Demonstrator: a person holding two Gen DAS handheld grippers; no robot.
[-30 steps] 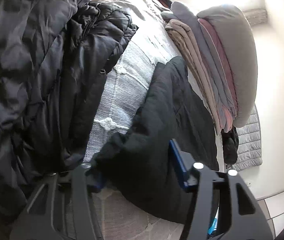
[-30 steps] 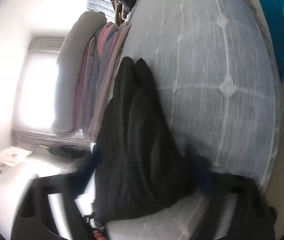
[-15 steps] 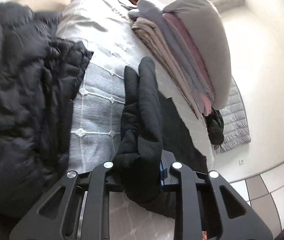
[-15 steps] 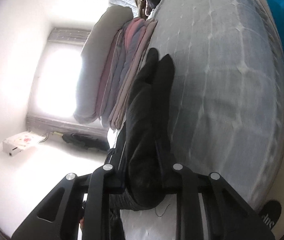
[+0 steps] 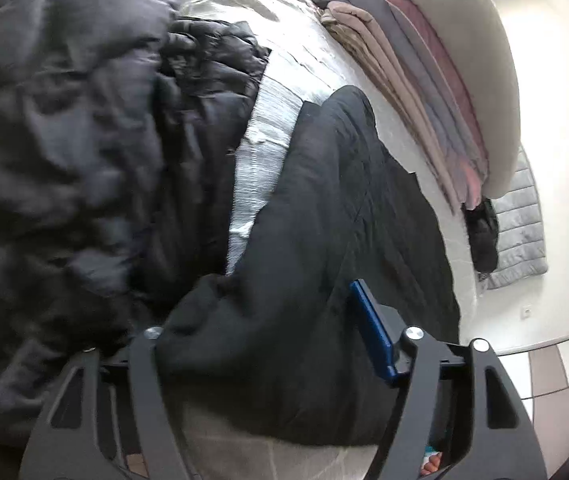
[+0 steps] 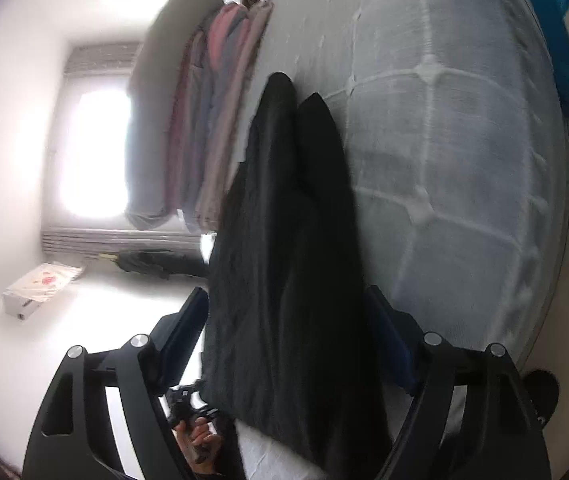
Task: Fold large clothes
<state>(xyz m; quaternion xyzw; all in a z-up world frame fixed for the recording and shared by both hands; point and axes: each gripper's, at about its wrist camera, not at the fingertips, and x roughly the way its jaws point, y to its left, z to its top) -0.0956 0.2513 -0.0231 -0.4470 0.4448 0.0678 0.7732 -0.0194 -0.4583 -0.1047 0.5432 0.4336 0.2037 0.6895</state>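
A black garment [image 5: 324, 232] lies folded on the grey quilted bed cover [image 5: 268, 120]. My left gripper [image 5: 272, 300] hovers over its near end with jaws opening. One blue pad [image 5: 368, 328] stands clear of the cloth, and the other finger is hidden under a fold. In the right wrist view the same black garment [image 6: 284, 240] runs away from me between the spread fingers of my right gripper [image 6: 286, 292]. Its jaws are opening too, and the pads [image 6: 190, 320] sit just off the cloth's edges.
A heap of dark puffer jackets [image 5: 64, 140] fills the bed's left side. A stack of folded pink, grey and beige clothes [image 5: 444, 92] stands beyond the garment. The tiled floor [image 5: 556, 380], a white box [image 6: 40, 288] and a blue plastic object [image 6: 564, 40] border the bed.
Half a second ago both grippers pinched the black garment into a narrow raised fold. Now both jaws have spread and the garment lies wider and flatter on the bed.
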